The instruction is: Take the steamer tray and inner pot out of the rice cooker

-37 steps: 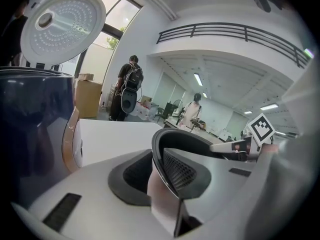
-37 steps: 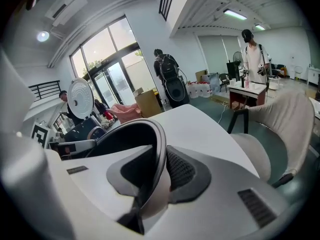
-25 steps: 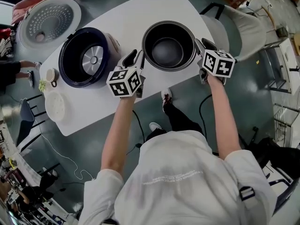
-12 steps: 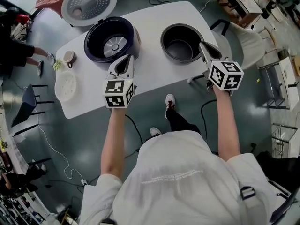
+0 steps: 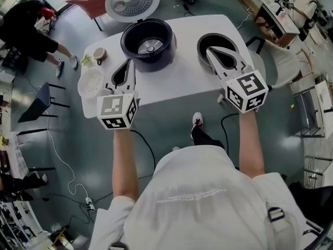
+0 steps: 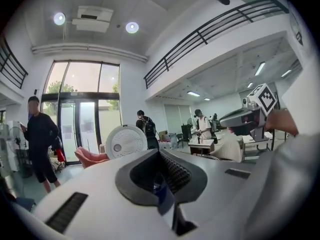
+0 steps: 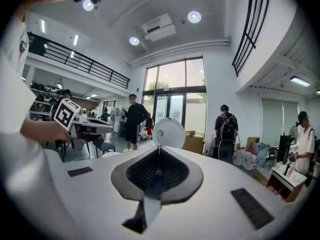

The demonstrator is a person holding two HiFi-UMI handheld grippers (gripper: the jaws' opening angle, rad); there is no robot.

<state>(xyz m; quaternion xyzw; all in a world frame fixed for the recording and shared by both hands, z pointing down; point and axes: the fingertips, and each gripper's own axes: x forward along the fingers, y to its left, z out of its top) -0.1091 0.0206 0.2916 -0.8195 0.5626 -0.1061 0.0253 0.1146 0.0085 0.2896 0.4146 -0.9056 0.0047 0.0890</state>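
- My left gripper and right gripper are both closed, pads together, with nothing between them. I hold them high over the table and almost level, so their own cameras see only the room.
- The inner pot stands on the table at the right, outside the rice cooker. From the head view my right gripper covers a part of it, but I judge it is well above it and not touching.
- The cooker is open, its lid tilted back, and only the bare heating plate shows inside.
- A white round piece lies at the left end of the table. I take it for the steamer tray, apart from the cooker.
- I judge both pieces are out, so empty grippers make sense here.
- Around: a cup near the tray, a cable on the floor, a chair at the right, and people standing in the hall. Nothing stands between me and the table.
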